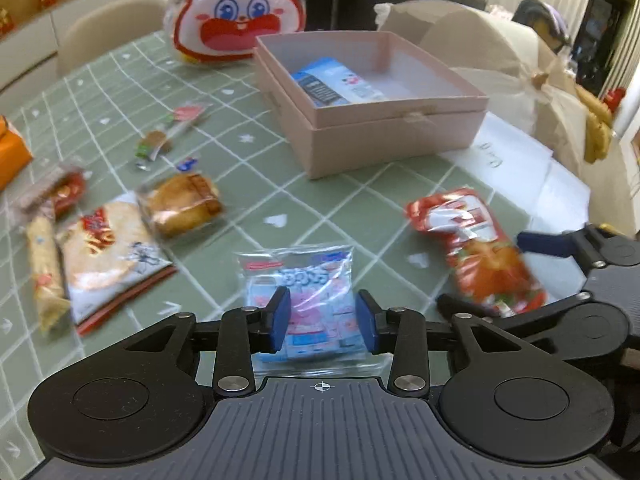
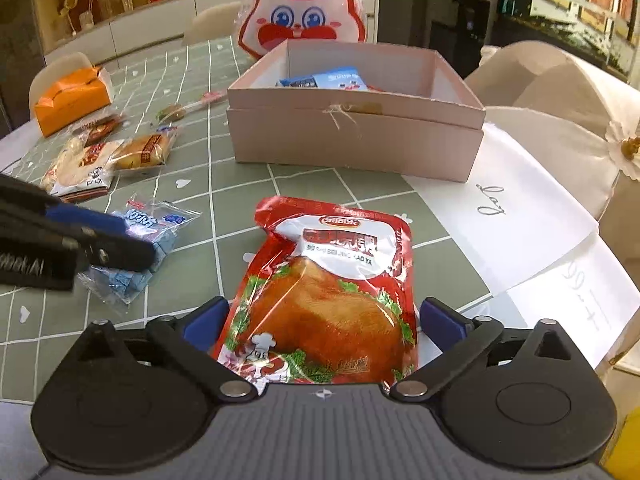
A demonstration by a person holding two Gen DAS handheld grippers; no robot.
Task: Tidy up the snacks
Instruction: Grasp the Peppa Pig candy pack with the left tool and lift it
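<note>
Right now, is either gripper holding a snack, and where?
Neither: left gripper straddles the blue packet, right gripper the red pouch, pads clear.

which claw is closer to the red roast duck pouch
Right. The right claw stands open astride the near end of the red roast duck pouch, one pad on each side. The left claw is off to the pouch's left, over the clear blue snack bag.

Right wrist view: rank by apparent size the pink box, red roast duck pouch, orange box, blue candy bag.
1. pink box
2. red roast duck pouch, close to the box in apparent size, inflated by nearness to the camera
3. blue candy bag, partly hidden by the left gripper, so its rank against the next is unsure
4. orange box, farther away
</note>
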